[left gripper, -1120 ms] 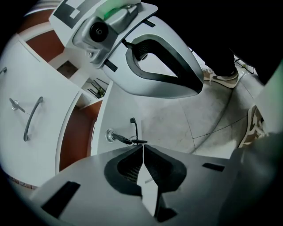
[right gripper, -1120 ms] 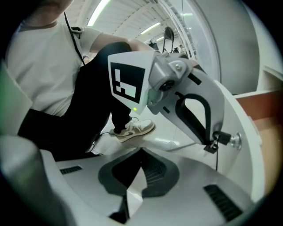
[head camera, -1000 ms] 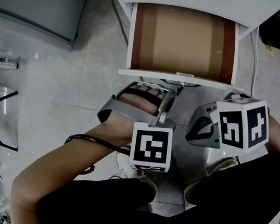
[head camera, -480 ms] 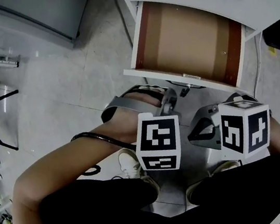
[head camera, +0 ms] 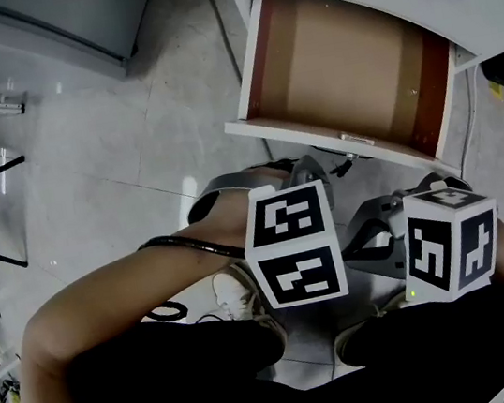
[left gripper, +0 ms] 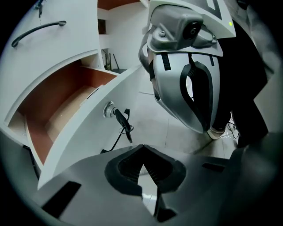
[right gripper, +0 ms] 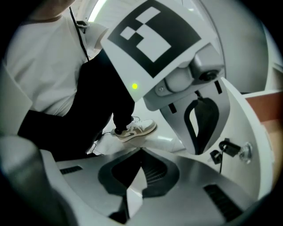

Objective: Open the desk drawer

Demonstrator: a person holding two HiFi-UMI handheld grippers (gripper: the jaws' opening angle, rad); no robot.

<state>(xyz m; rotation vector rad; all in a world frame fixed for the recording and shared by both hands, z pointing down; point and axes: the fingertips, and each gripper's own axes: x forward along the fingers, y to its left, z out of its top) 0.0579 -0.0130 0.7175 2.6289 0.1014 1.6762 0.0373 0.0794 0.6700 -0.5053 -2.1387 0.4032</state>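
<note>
- The white desk drawer with the brown wooden inside (head camera: 343, 58) is sitting pulled well out on the far side of both grippers, so I'm guessing the job is basically done.
- The left gripper (left gripper: 141, 149) is pinching its jaws together on nothing, and the right gripper (right gripper: 140, 152) is doing the same.
- The drawer's front panel is running left to right just past the tips, with a small black key (left gripper: 120, 120) hanging in its lock. The left gripper is looking nearer to it.
</note>
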